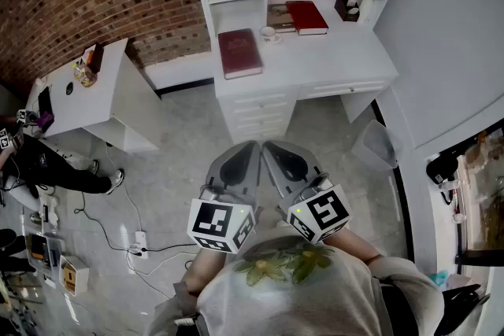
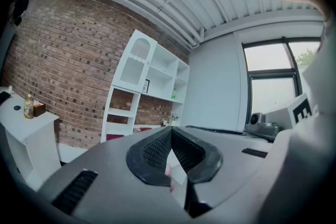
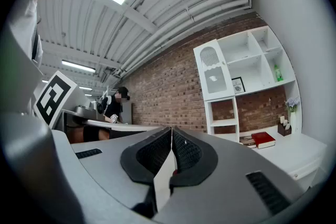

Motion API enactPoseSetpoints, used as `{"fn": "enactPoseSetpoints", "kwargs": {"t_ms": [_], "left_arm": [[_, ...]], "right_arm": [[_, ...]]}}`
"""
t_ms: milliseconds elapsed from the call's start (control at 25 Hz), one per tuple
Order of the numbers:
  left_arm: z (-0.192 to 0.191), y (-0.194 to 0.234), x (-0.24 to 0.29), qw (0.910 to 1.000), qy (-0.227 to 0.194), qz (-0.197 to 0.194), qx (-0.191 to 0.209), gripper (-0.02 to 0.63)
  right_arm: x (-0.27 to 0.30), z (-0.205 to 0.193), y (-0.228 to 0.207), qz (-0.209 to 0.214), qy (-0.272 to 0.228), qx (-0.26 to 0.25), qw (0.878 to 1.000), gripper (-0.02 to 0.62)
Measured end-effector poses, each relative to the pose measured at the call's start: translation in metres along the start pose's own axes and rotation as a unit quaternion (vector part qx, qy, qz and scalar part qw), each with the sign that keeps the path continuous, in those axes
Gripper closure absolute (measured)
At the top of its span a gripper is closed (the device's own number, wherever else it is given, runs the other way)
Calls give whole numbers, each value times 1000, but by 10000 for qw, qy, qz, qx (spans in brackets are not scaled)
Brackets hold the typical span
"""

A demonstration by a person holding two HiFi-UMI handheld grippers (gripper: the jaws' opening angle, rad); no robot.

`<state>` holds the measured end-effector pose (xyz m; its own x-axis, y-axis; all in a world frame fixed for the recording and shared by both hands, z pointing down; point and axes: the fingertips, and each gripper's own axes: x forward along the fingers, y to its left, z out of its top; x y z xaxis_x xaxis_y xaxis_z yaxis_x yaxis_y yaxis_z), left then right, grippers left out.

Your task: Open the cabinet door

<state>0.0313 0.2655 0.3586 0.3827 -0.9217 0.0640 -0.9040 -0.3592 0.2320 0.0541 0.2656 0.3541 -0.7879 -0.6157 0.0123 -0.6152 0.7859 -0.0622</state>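
Approach step: the grey left claw (image 2: 170, 136) and right claw (image 3: 171, 136), both pinched together and empty, hang well short of the white arch-vented cabinet door (image 3: 212, 71); next, reach its edge.

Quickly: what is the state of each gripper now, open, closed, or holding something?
Left gripper: closed, jaws together, holding nothing.
Right gripper: closed, jaws together, holding nothing.

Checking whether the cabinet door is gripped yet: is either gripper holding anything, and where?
Nothing is held. The left gripper and the right gripper each have their grey jaws shut together with nothing between them, well short of the white arch-vented cabinet door.
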Motion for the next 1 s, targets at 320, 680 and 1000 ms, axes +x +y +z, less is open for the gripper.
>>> {"fn": "enactPoseSetpoints", "kwargs": {"t_ms": [320,680,1000], "left_arm": [[-5,6,-2,10000,55,1,-17,597],[16,33,-2,9998,-160,84,129,597],[24,83,-7,9997,-157,62,165,597]], "right_arm": [[3,-5,4,-43,65,13,10000,571],[31,13,15,97,-239,-110,9996,571],[77,11,37,29,-238,-302,9993,571]]}}
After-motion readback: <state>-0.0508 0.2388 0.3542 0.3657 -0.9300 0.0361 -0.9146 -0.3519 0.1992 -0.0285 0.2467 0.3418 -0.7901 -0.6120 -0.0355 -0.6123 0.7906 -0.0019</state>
